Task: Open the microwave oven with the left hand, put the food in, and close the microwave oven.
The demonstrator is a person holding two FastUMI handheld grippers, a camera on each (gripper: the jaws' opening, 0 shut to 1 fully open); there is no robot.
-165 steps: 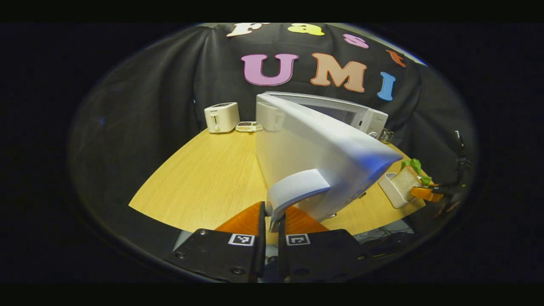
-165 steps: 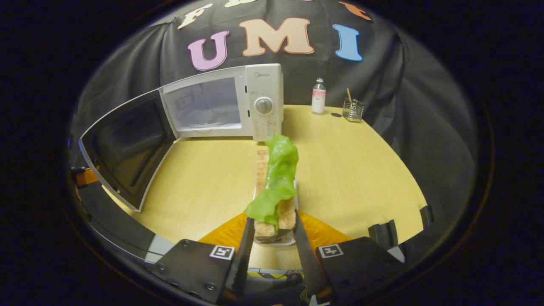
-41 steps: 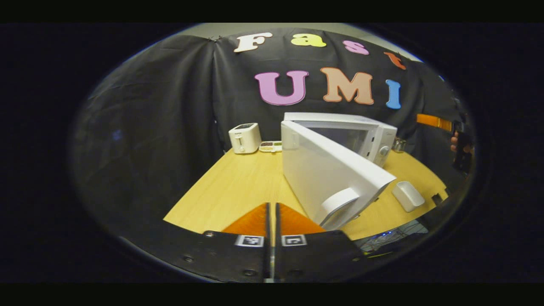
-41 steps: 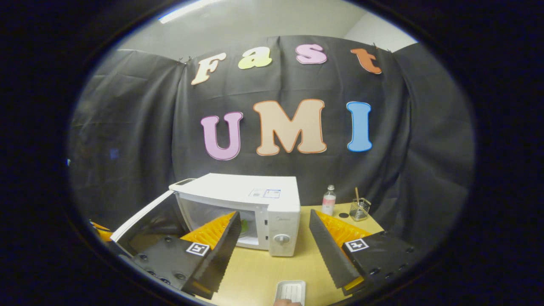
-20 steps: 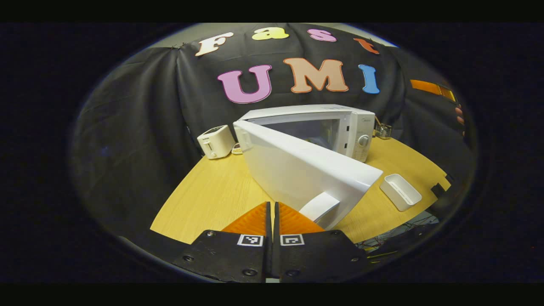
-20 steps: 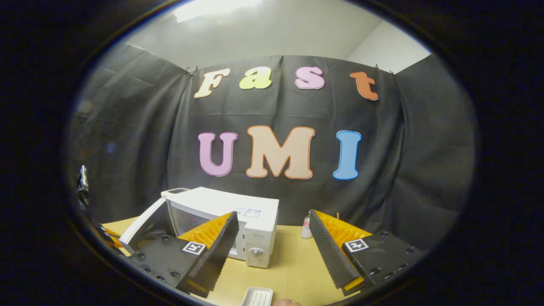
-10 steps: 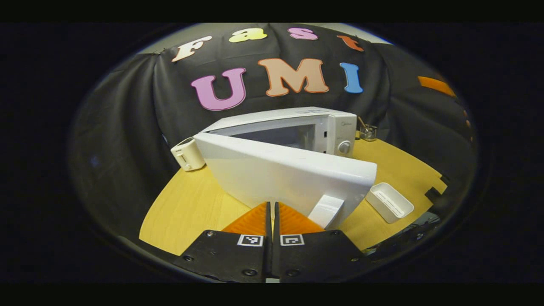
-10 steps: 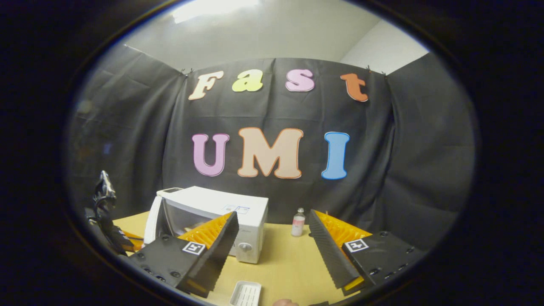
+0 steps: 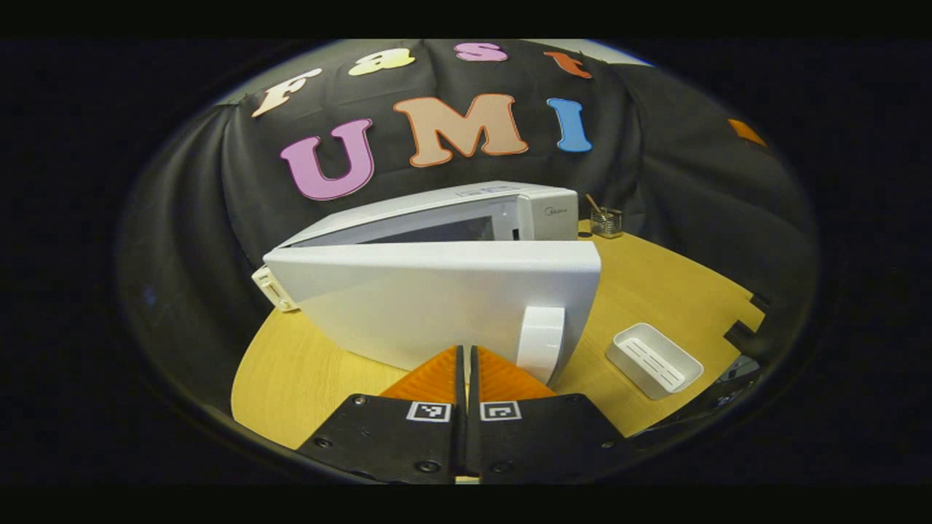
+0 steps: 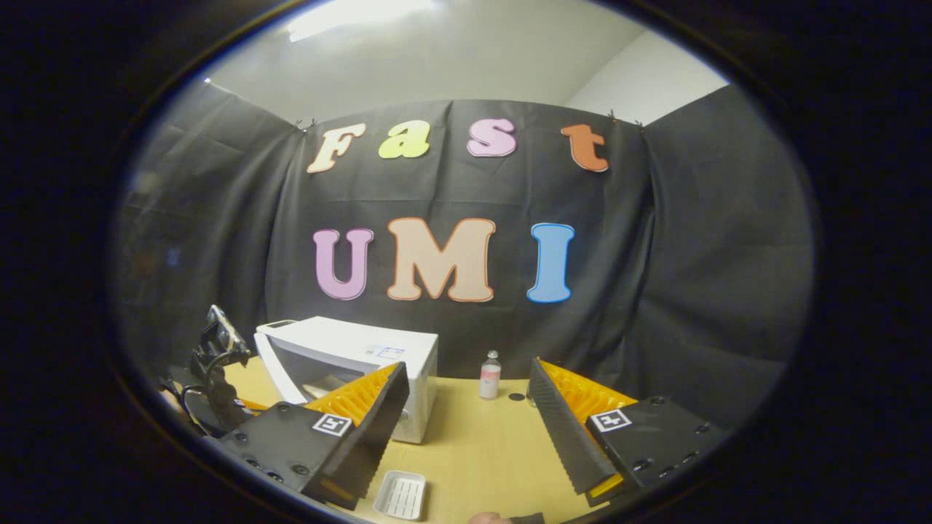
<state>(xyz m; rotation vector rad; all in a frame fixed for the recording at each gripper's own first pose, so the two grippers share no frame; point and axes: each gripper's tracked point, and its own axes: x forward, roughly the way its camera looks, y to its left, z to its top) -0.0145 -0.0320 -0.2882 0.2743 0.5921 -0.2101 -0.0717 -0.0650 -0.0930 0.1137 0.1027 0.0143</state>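
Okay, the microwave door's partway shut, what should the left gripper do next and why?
Probably keep pushing the door toward the microwave: a gap shows between them, and the shut left gripper sits against the door's outer face beside the handle.

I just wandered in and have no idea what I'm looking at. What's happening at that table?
A person is working a microwave with two handheld grippers. The left gripper, fingers together, sits against the outside of the microwave door beside its handle; the door is partly ajar. The right gripper is open and holds nothing, raised above the table. An empty white tray lies nearby.
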